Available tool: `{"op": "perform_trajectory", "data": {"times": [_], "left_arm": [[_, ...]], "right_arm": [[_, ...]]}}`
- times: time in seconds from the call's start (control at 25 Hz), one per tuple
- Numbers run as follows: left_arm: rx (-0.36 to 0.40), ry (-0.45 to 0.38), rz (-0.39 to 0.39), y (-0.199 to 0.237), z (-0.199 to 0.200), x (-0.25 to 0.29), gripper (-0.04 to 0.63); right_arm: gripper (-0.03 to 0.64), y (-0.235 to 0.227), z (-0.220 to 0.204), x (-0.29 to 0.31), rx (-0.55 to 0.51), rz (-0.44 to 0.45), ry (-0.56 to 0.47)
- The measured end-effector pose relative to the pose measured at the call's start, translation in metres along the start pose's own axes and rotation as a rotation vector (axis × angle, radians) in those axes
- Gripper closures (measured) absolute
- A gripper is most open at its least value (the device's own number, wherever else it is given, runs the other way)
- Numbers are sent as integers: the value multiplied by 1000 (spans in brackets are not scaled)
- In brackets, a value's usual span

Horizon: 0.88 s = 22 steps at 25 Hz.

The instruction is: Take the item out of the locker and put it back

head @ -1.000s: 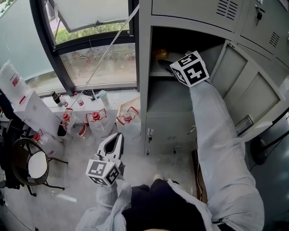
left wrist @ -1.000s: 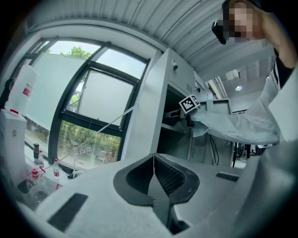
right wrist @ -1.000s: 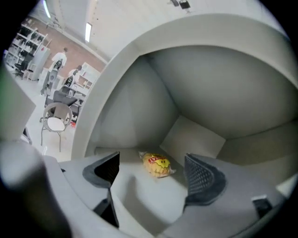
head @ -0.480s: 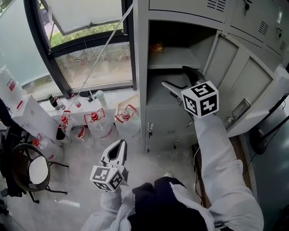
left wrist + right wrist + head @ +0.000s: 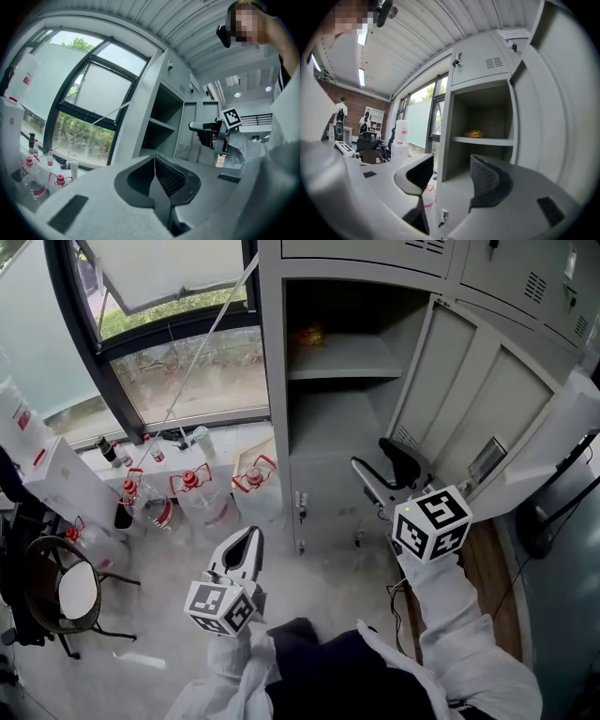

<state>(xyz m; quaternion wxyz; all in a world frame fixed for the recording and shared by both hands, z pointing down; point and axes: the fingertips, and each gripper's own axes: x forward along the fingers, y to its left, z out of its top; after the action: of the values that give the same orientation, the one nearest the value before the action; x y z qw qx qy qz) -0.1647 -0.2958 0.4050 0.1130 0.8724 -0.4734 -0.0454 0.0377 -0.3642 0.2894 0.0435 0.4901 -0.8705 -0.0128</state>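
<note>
- Head view — the grey metal locker (image 5: 277, 427) stands open, and the small yellow-orange item (image 5: 307, 334) lies towards the left of its upper shelf (image 5: 356, 360). The right claw (image 5: 382, 471) hangs outside the opening and below shelf level. The item is up and to the left of it, well apart. The left claw (image 5: 247, 538) is lower still, out over the floor and farther from the shelf, so the right hand is the nearer one.
- Left gripper view — the left claw (image 5: 154, 164) is pressed together with nothing in it.
- Right gripper view — the right claw (image 5: 451, 176) faces the open locker with its jaws partly spread. Only the locker's frame shows beyond them, and nothing sits between the pads. The item (image 5: 474, 133) rests above the line of the jaws as a low heap, wider than tall, with its long axis along the shelf.
- Against a second ago — the right claw was then up at shelf height, reaching into the locker. Now it is drawn back, lower and rolled over, and its jaws have just been closing on nothing. The item keeps its place on the shelf. A fresh grasp would likely need a rise and a reach forward.
</note>
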Motion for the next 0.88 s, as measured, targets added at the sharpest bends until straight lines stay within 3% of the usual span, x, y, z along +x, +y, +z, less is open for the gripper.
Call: {"op": "perform_trajectory", "data": {"times": [0.12, 0.28, 0.64, 0.88], "left_arm": [[-11, 7, 2, -19, -3, 4, 584], [-10, 12, 0, -47, -9, 10, 584], [7, 17, 11, -114, -26, 5, 584], [8, 25, 20, -145, -47, -8, 584]], "right_arm": [[496, -8, -17, -32, 67, -64, -28], [618, -15, -39, -75, 127, -94, -33], [618, -25, -93, -152, 140, -140, 26], [618, -16, -121, -180, 174, -116, 46]]}}
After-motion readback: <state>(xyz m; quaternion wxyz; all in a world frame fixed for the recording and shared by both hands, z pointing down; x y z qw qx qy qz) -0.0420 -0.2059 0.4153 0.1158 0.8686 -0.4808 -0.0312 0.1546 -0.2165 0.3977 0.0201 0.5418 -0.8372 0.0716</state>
